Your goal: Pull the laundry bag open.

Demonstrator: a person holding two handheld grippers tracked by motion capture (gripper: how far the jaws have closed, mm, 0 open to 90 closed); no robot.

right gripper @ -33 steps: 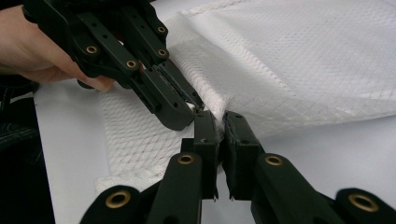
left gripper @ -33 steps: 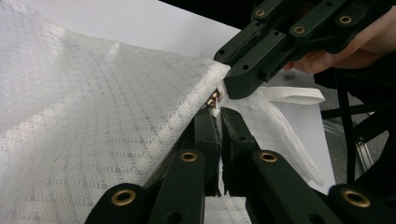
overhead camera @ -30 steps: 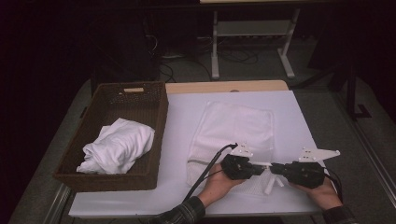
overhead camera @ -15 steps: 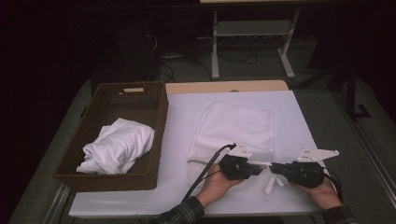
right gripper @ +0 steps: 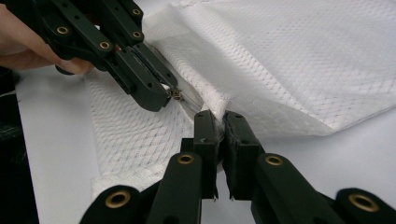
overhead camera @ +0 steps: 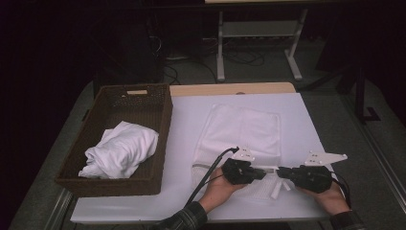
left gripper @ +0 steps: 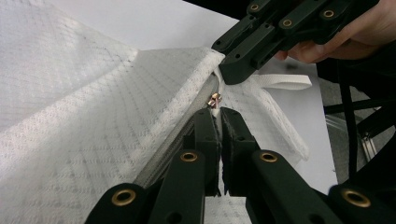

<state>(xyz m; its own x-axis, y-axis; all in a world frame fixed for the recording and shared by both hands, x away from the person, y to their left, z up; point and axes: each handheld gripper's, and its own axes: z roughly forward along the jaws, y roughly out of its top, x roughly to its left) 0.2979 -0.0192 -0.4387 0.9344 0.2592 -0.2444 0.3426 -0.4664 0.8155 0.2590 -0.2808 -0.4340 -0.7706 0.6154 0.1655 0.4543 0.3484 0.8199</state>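
A white mesh zip bag [overhead camera: 239,132] lies flat on the white table top [overhead camera: 191,115]. At its near edge my two grippers face each other, tip to tip. My left gripper [overhead camera: 264,172] [left gripper: 217,113] is shut on the small brass zipper pull [left gripper: 215,98] [right gripper: 176,94]. My right gripper [overhead camera: 280,171] [right gripper: 219,117] is shut on the bag's mesh edge just beside the zipper's end. From that corner a white strap loop [left gripper: 289,83] hangs toward the table's near edge.
A dark wicker basket [overhead camera: 158,120] stands at the left of the table with a crumpled white cloth [overhead camera: 119,149] in it. The table's near edge [overhead camera: 191,218] runs just below both hands. A metal stand [overhead camera: 258,43] is on the floor beyond the table.
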